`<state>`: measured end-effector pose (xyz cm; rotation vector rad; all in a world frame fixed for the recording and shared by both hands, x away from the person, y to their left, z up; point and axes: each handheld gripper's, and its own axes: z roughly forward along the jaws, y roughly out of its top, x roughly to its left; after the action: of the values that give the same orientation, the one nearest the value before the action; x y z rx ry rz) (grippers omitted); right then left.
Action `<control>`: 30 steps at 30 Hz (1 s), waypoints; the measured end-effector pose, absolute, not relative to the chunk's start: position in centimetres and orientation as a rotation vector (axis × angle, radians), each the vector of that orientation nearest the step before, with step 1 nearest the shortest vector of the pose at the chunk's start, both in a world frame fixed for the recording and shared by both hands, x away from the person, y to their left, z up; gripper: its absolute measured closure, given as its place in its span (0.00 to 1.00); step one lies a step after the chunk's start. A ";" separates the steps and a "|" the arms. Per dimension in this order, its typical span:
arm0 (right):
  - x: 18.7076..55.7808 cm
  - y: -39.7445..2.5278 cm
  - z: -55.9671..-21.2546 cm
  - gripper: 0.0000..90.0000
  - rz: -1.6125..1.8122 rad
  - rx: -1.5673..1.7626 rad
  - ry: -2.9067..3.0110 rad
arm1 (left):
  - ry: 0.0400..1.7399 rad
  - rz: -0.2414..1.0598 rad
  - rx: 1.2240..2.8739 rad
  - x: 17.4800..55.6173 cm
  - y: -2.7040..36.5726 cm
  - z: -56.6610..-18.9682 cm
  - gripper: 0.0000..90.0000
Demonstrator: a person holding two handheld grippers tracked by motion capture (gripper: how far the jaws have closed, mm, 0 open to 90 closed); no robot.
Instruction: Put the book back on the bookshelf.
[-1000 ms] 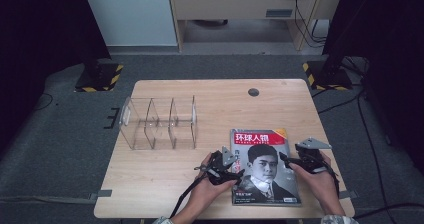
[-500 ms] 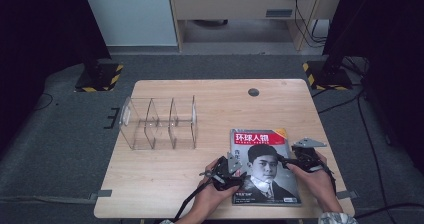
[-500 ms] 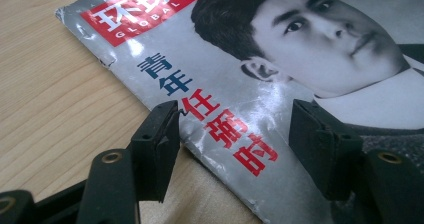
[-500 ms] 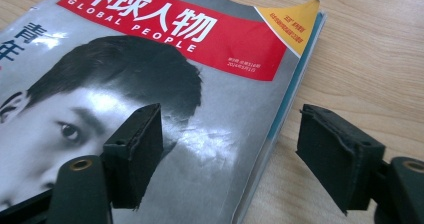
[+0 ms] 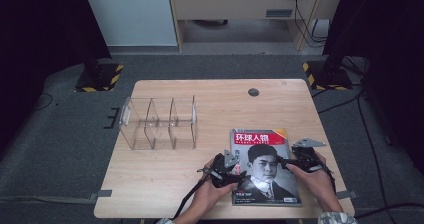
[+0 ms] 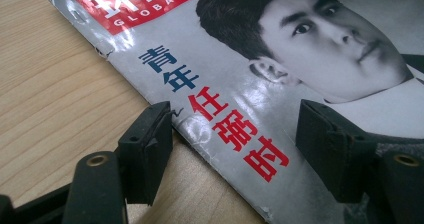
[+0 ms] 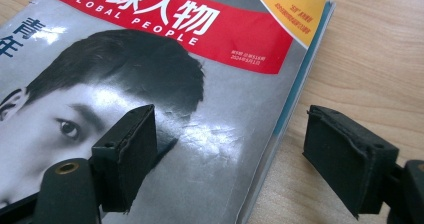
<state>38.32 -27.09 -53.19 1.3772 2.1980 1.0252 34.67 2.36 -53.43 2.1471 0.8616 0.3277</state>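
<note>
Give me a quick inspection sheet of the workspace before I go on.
Surface: light wooden table, dark round grommet near its far edge.
Job's things: glossy magazine with red title band and portrait cover, lying flat near the front right.
Clutter: clear acrylic divided organiser, apart from the magazine.
Grippers: left gripper open, jaws straddling the magazine's left edge; right gripper open astride its right edge.
Cables: black cable trailing from the left gripper.
Surroundings: grey carpet, yellow-black striped stand bases.

Closed magazine [image 5: 264, 166] flat, cover up
</note>
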 end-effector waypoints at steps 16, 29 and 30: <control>37.5 -27.6 -52.1 0.46 1.170 1.392 2.129 | 0.854 0.330 2.151 34.7 2.2 -53.4 0.35; 36.8 -26.3 -52.0 0.46 1.169 1.319 2.208 | 0.866 0.331 2.145 34.6 2.1 -53.4 0.35; 36.9 -26.3 -52.0 0.44 1.158 1.324 2.208 | 0.866 0.331 2.145 34.6 2.1 -53.4 0.35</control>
<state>36.87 -26.32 -52.05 1.3241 2.2081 1.1579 34.60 2.12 -53.44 2.1450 0.8663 0.3312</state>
